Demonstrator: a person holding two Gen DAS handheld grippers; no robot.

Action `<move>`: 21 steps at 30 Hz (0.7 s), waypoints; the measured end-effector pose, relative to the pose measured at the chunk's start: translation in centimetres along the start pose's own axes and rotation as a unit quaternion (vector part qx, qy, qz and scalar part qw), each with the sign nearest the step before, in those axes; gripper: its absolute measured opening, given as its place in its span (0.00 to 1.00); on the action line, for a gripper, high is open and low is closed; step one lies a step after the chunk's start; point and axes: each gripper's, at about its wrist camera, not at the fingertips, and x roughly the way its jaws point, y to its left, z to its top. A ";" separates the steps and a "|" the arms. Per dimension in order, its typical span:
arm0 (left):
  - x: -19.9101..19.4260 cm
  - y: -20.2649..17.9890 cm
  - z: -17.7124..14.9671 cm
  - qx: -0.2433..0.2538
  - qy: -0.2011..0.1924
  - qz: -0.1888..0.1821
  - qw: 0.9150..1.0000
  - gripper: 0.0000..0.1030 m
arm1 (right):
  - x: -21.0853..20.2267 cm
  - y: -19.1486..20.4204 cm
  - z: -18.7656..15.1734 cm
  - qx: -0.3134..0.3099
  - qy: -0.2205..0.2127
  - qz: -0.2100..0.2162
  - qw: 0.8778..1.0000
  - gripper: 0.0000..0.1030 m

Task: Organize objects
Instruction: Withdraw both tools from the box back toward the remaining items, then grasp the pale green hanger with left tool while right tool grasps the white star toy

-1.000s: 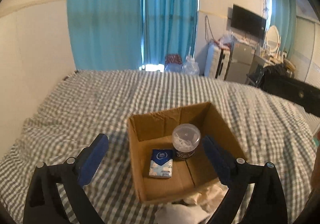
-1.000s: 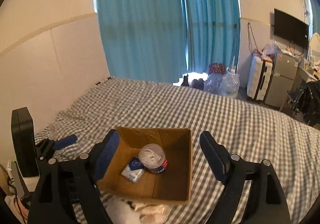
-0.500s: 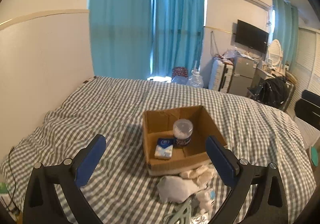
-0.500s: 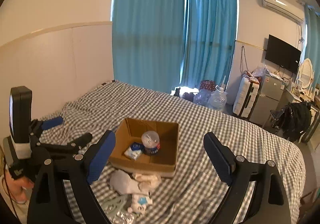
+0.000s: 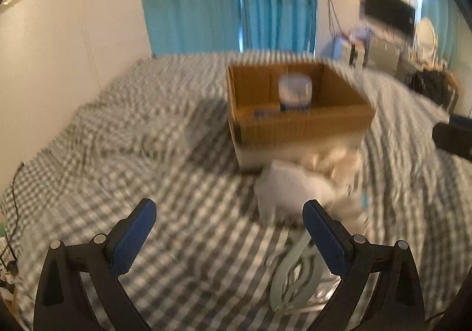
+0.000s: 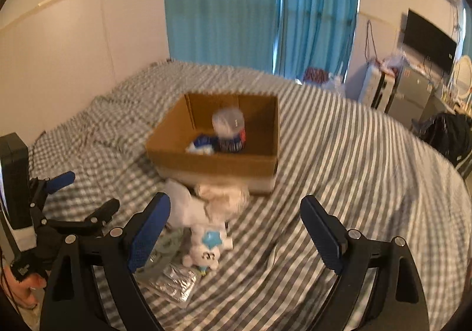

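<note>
Both the left tongs (image 5: 225,220) and the right tongs (image 6: 236,217) were spread wide and held nothing. The cardboard box (image 6: 218,164) sat mid-frame on the checked bed (image 6: 339,171), a jar (image 6: 229,130) and a blue packet (image 6: 203,144) inside. Just below it lay white cloths (image 6: 206,201), a small toy (image 6: 208,245) and a foil packet (image 6: 177,280).

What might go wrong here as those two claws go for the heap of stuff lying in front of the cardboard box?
The pile is crowded: the white cloth, small plush toy and foil packet lie touching, so an open right gripper might pinch two at once. The left gripper hangs close by and the two could bump. The cardboard box sits on soft, rumpled bedding, so a nudge may tip the jar inside.
</note>
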 end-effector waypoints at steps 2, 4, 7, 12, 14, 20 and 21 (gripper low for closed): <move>1.1 -0.6 -1.0 0.005 0.013 -0.002 1.000 0.99 | 1.5 -0.1 -1.1 0.000 0.017 -0.003 1.000 0.87; 1.7 -1.1 -1.8 0.011 0.022 -0.020 1.000 0.99 | 2.9 -0.2 -2.3 -0.001 0.035 -0.010 0.999 0.87; 2.5 -2.4 -2.9 0.029 0.038 -0.060 0.997 0.99 | 4.7 -0.3 -3.4 0.004 0.061 -0.012 0.998 0.87; 4.6 -3.8 -4.5 0.055 0.079 -0.099 0.990 0.96 | 6.0 -0.2 -4.2 0.000 0.077 -0.024 0.997 0.87; 5.4 -4.2 -5.2 0.069 0.101 -0.106 0.987 0.86 | 6.5 -0.3 -4.4 -0.001 0.083 -0.032 0.996 0.87; 5.1 -3.6 -5.3 0.056 0.104 -0.145 0.982 0.65 | 7.8 -0.1 -4.9 0.008 0.101 -0.026 0.995 0.87; 4.9 -3.3 -5.2 0.051 0.102 -0.142 0.983 0.65 | 7.9 -0.1 -4.9 0.012 0.100 -0.021 0.995 0.87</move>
